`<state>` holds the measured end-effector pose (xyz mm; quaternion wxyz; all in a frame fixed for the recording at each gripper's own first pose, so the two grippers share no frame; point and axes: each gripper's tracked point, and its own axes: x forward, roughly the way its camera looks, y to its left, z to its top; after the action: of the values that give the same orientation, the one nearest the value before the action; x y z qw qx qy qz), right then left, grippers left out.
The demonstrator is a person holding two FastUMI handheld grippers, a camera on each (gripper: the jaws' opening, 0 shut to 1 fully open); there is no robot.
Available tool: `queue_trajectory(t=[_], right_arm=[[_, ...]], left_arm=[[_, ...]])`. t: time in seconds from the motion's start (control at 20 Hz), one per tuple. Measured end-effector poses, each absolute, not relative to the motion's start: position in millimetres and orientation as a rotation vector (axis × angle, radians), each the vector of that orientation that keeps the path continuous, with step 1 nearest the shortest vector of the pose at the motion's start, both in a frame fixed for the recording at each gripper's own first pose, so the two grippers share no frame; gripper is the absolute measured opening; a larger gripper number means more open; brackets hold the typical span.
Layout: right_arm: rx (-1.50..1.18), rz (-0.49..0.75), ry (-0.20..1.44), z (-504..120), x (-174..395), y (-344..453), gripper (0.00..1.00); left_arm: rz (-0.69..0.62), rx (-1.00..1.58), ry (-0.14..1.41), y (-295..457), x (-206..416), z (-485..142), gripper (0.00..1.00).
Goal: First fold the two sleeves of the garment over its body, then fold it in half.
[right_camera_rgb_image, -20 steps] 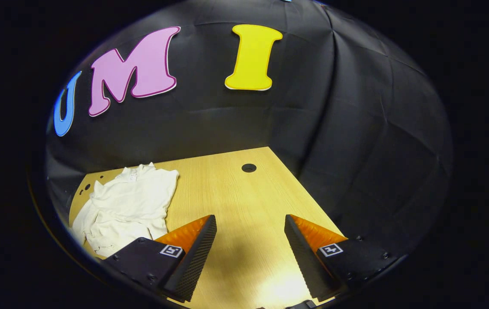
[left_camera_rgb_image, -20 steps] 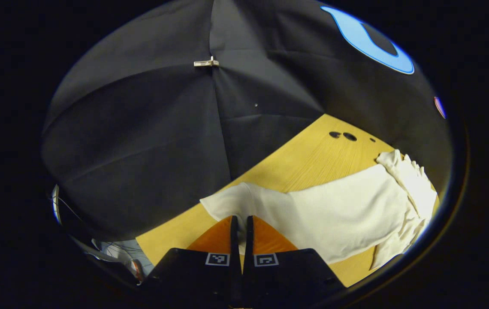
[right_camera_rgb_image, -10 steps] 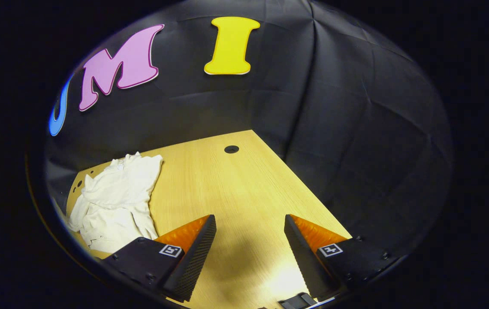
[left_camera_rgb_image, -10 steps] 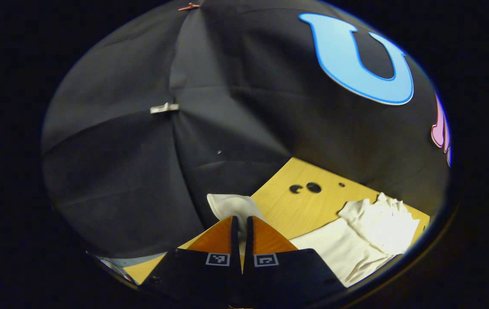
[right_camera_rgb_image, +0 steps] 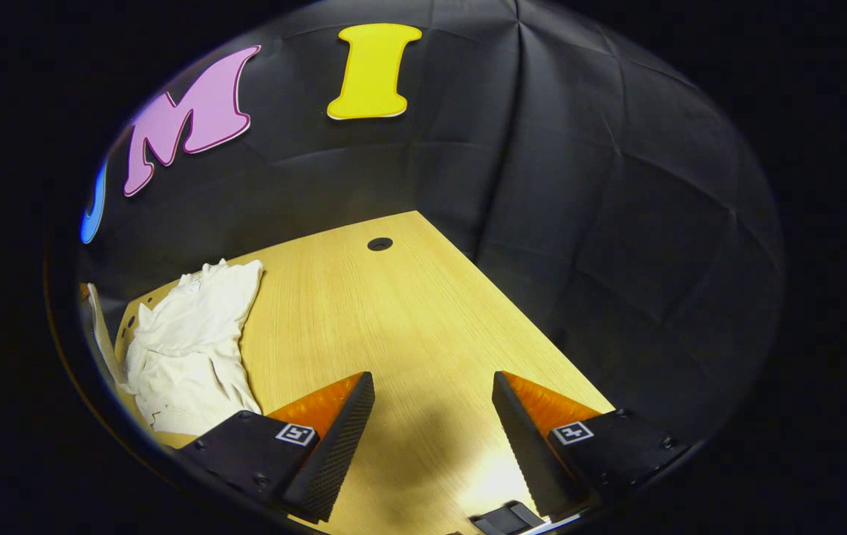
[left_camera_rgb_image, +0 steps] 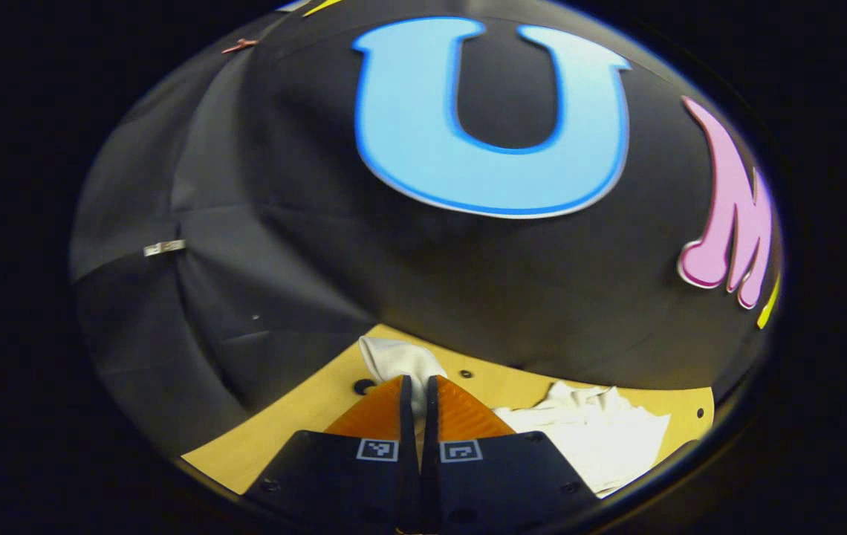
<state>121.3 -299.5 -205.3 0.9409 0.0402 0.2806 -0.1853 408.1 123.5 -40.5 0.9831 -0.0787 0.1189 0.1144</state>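
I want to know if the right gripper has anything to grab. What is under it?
Under the open right gripper lies bare wooden table; the white garment lies apart, off to one side. The gripper's body hides the table nearest the camera.

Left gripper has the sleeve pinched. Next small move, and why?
Probably carry the sleeve over the garment's body and release. The left gripper is shut on it, lifted beside the body. The right gripper is open over bare table.

Wooden table [right_camera_rgb_image: 409, 312] with light grain, lit brightest at its near edge. One round hole [right_camera_rgb_image: 380, 244] near the far corner. In the left gripper view, a small pale clip [left_camera_rgb_image: 164, 247], possibly tape, on the wall seam.
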Motion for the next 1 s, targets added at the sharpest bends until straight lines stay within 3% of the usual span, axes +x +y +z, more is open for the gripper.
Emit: queue_trajectory(t=[0.25,0.5,0.9,1.0], right_arm=[[0.081,-0.371,0.591,-212.0,119.3,-302.0,0.98],[0.11,-0.378,0.589,-212.3,114.8,-302.7,0.98],[0.116,-0.386,0.606,-228.0,101.4,-307.0,0.98],[0.125,-0.377,0.614,-230.0,86.2,-304.4,0.98]], left_arm=[[0.021,-0.116,0.234,-9.6,437.8,-36.5,0.06],[-0.17,-0.078,0.307,-144.3,442.5,-79.1,0.06],[-0.352,-0.03,0.424,-272.7,421.4,-136.3,0.06],[-0.384,-0.044,0.434,-287.5,412.6,-142.0,0.2]])
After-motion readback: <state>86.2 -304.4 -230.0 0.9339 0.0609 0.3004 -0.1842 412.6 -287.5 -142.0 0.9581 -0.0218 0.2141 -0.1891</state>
